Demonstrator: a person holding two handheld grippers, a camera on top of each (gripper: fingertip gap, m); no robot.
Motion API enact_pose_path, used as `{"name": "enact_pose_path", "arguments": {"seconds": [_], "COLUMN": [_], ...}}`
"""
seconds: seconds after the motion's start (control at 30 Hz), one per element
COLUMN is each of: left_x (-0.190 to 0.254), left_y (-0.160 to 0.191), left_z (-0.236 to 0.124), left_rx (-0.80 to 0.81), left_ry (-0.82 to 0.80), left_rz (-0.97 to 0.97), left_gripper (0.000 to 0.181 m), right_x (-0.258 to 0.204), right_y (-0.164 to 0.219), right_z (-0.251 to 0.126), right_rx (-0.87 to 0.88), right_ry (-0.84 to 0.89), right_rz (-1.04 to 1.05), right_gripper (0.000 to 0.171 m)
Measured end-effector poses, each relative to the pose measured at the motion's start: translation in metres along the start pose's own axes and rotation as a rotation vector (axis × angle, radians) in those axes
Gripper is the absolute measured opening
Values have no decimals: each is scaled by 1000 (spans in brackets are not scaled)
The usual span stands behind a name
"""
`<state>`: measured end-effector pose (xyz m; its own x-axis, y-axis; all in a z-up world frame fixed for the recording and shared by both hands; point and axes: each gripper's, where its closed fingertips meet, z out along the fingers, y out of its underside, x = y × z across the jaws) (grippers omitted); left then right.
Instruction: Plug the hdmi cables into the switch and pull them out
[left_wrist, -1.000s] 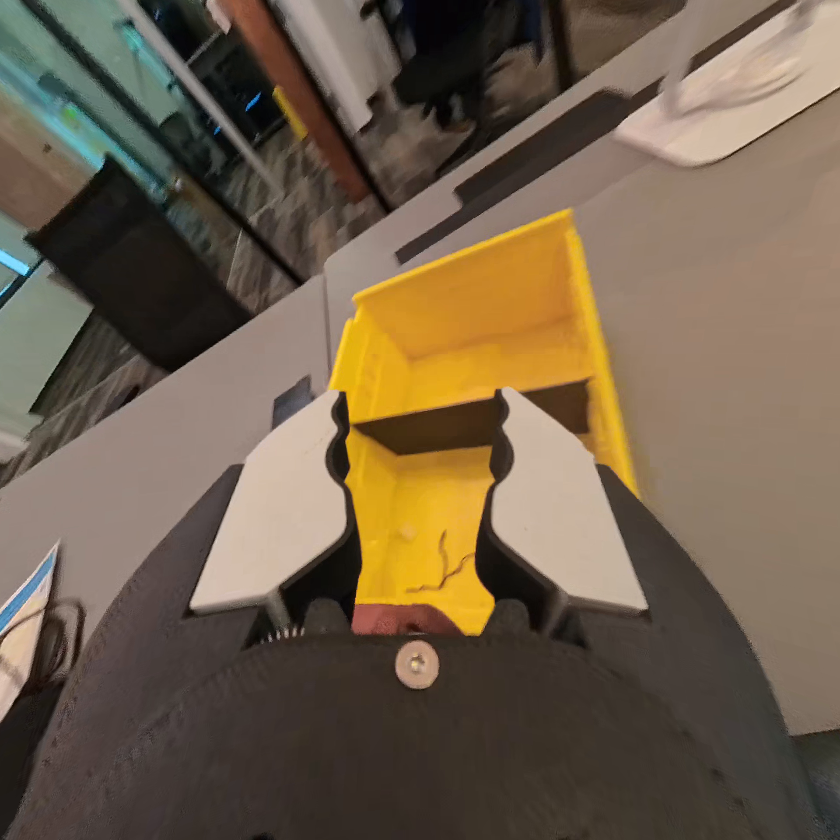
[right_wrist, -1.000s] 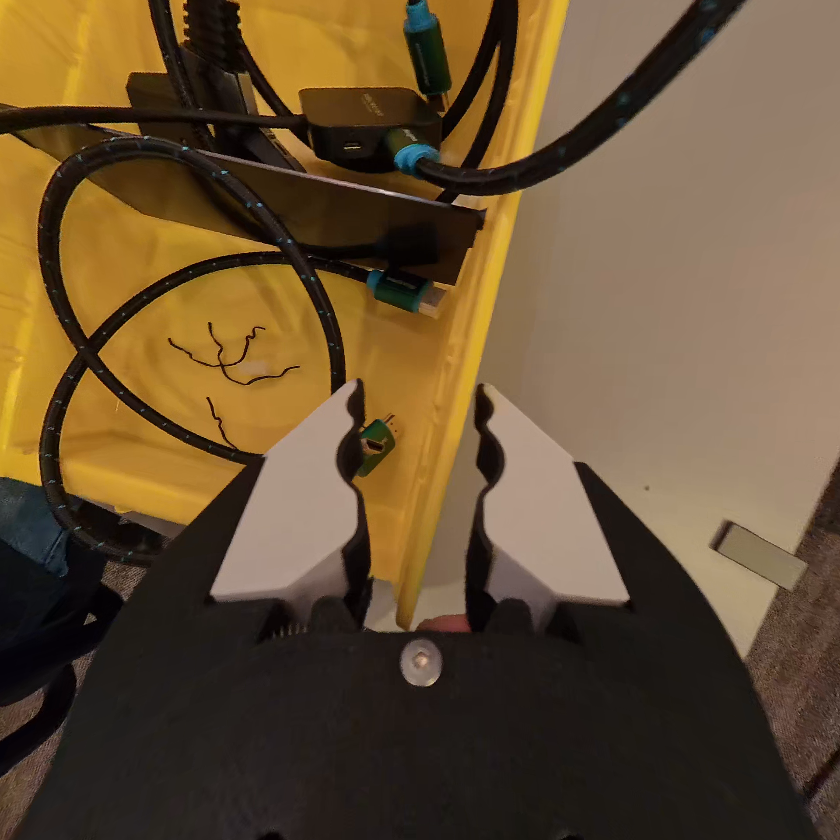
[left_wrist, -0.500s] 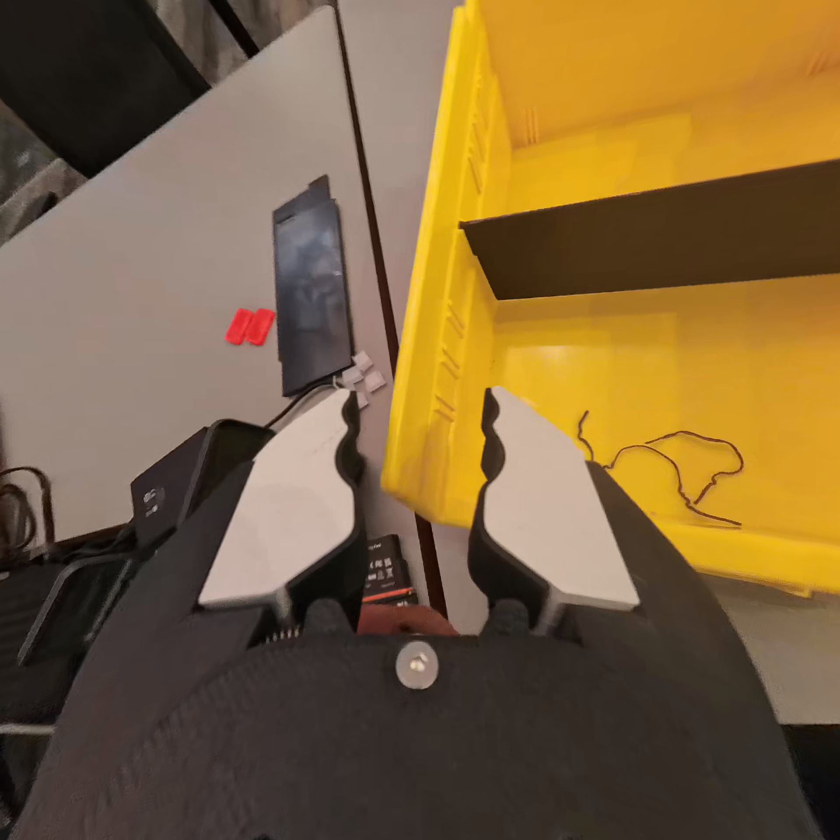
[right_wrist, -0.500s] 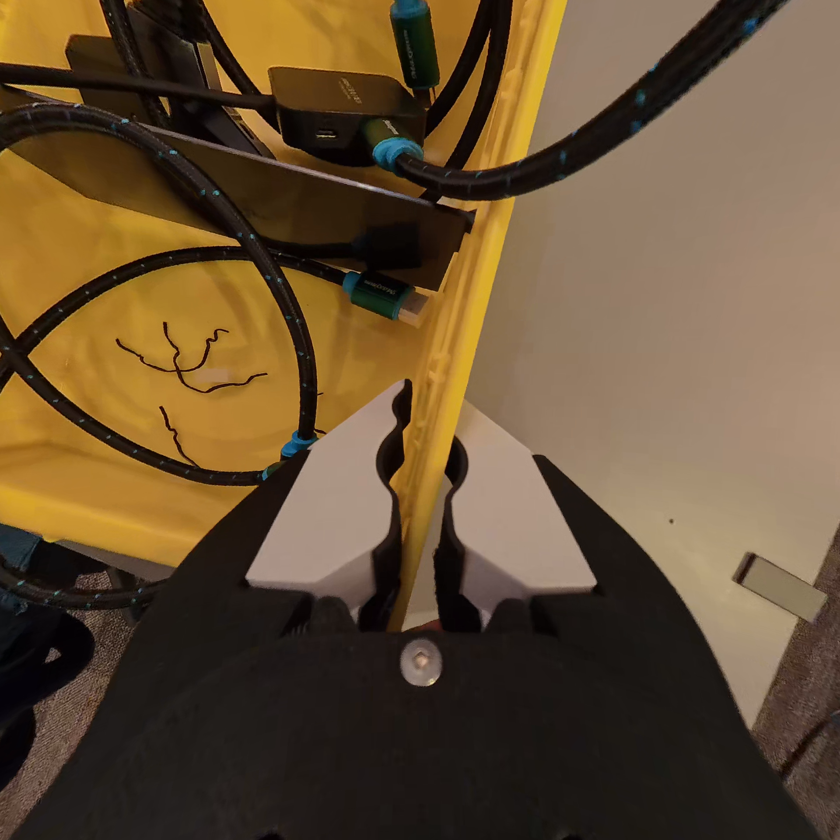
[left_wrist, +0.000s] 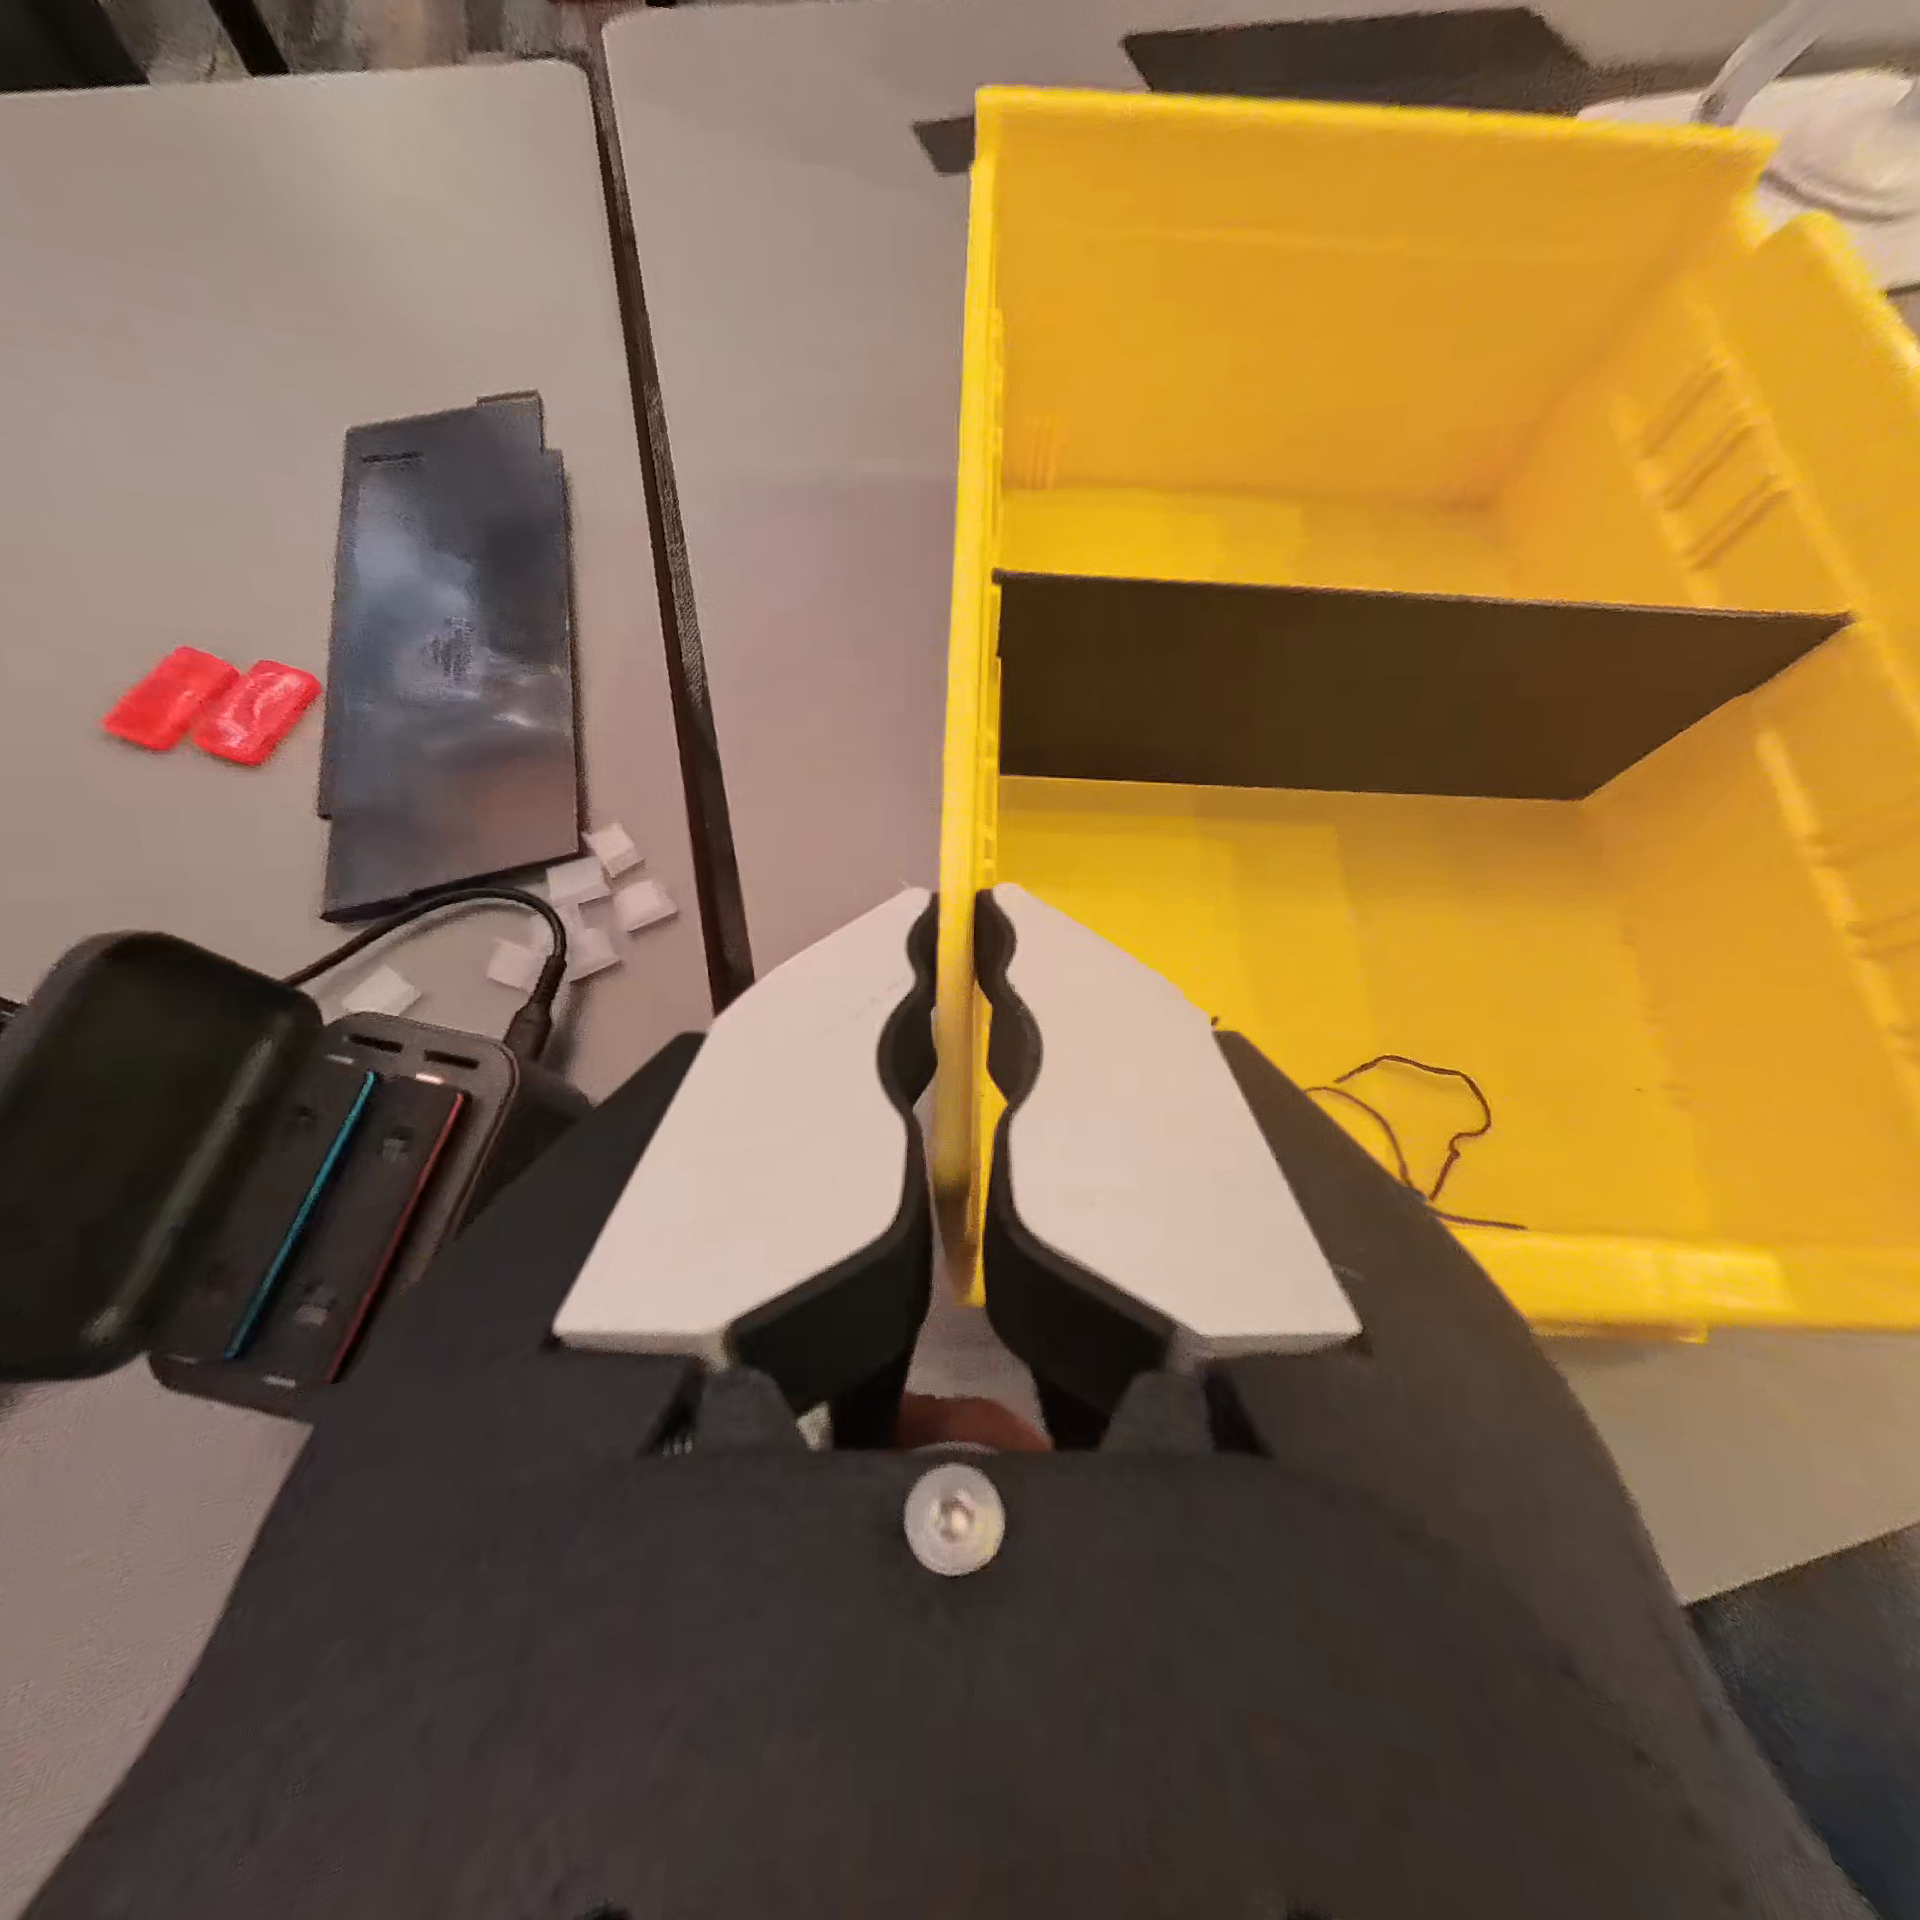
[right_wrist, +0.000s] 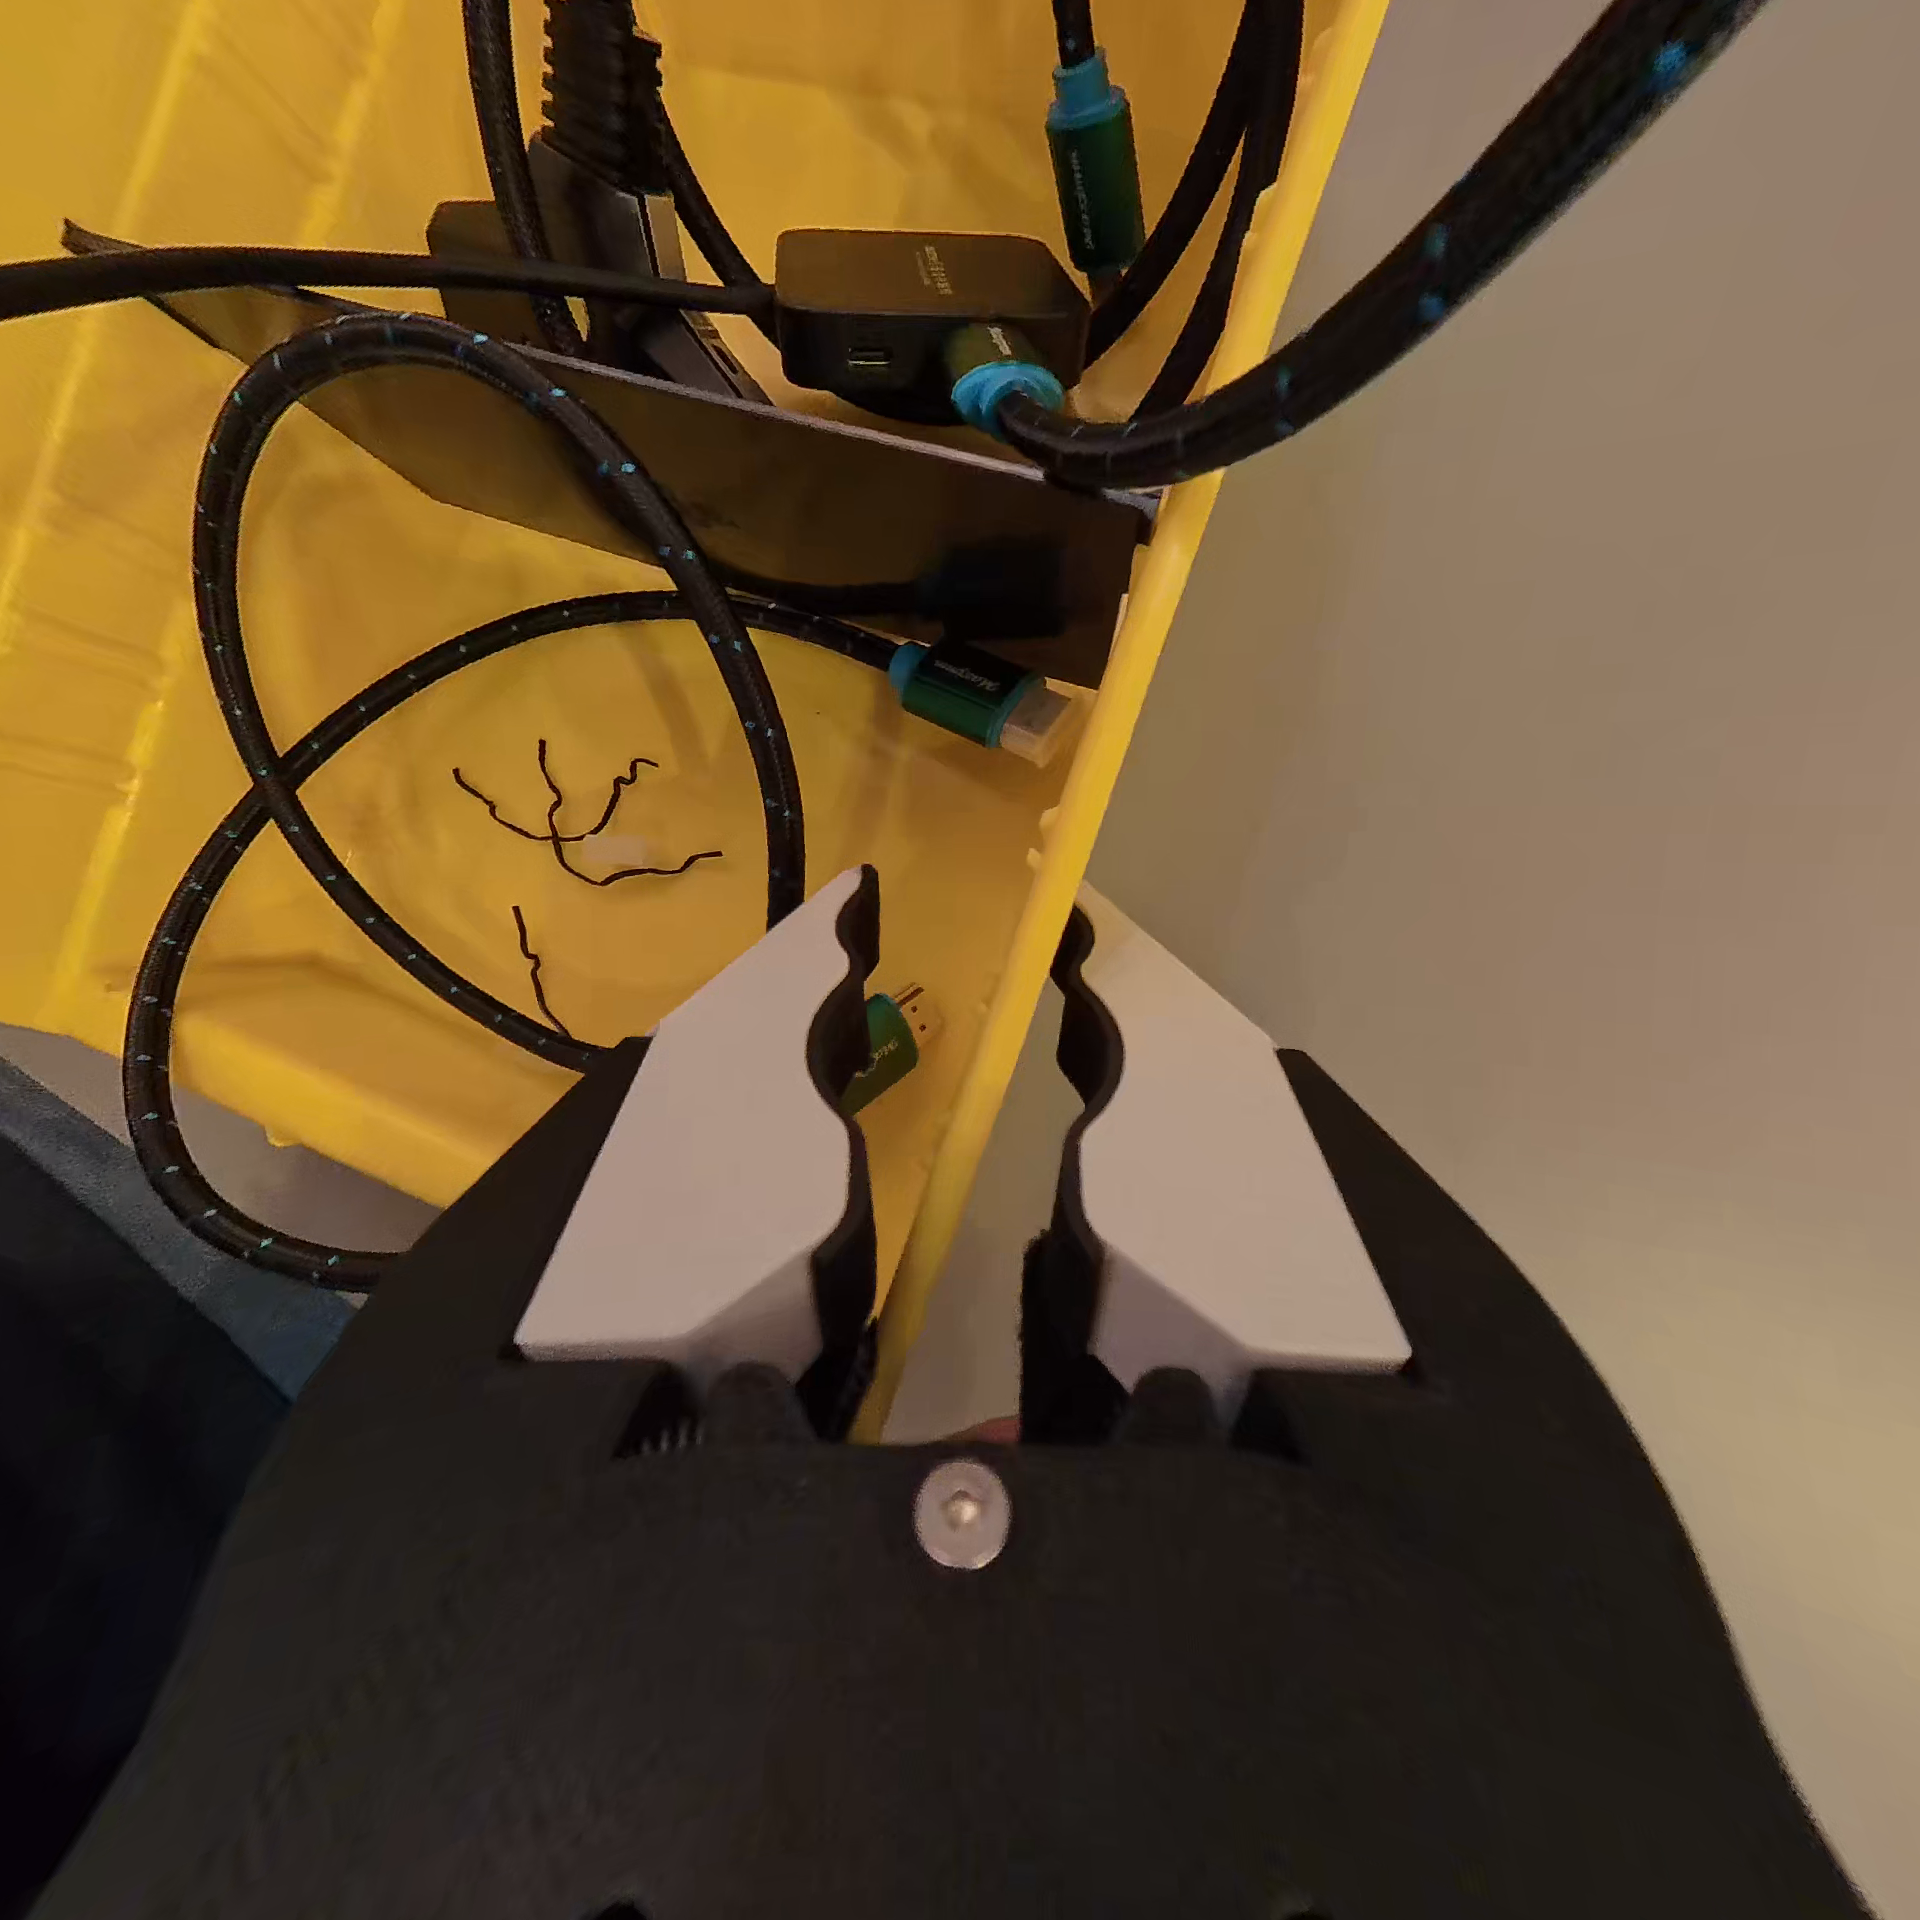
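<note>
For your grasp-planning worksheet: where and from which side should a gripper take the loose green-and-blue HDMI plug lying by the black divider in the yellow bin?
Grip the green metal shell of the loose HDMI plug across its flat faces, not the gold tip. Come from above: the black divider and the yellow plastic bin's wall crowd its sides. The right gripper, open astride that wall, must lift clear first.

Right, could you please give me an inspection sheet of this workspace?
Surface: grey table, two tops abutting.
Job's things: black switch in yellow cable bin; one green plug inserted, two loose plugs nearer.
Clutter: red pieces, black panel, white clips, open case.
Grippers: left gripper shut on second bin wall; right gripper jaws open astride cable bin wall.
Cables: braided cables looped, one over the rim.
Surroundings: dark floor.
</note>
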<state>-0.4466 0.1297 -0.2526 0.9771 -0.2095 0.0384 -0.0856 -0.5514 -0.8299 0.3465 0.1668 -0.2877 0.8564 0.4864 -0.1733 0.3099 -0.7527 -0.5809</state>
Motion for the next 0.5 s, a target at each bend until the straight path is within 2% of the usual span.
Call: {"name": "enact_pose_path", "arguments": {"seconds": [0.07,0.13,0.2,0.23,0.27,0.5], "left_x": [4,11,17,13,13,21], "left_y": [3,22,20,17,16,13], "left_z": [-1,6,7,7,8,11], "left_rx": [28,-48,-20,0,3,39], "left_ry": [11,50,78,41,24,28], "left_rz": [-8,-20,-56,-53,-39,-83], "left_gripper": [4,37,25,8,4,3], "right_x": [-16,-29,-40,-46,-51,-86], "right_y": [-9,-16,-22,-25,-27,-42], "right_z": [9,17,24,27,30,47], "right_rx": [11,14,11,10,11,22], "right_ry": [-31,-52,-64,-71,-76,-131], "right_rz": [-14,-32,-52,-63,-72,-86], "right_gripper": [34,36,36,35,35,36]}}
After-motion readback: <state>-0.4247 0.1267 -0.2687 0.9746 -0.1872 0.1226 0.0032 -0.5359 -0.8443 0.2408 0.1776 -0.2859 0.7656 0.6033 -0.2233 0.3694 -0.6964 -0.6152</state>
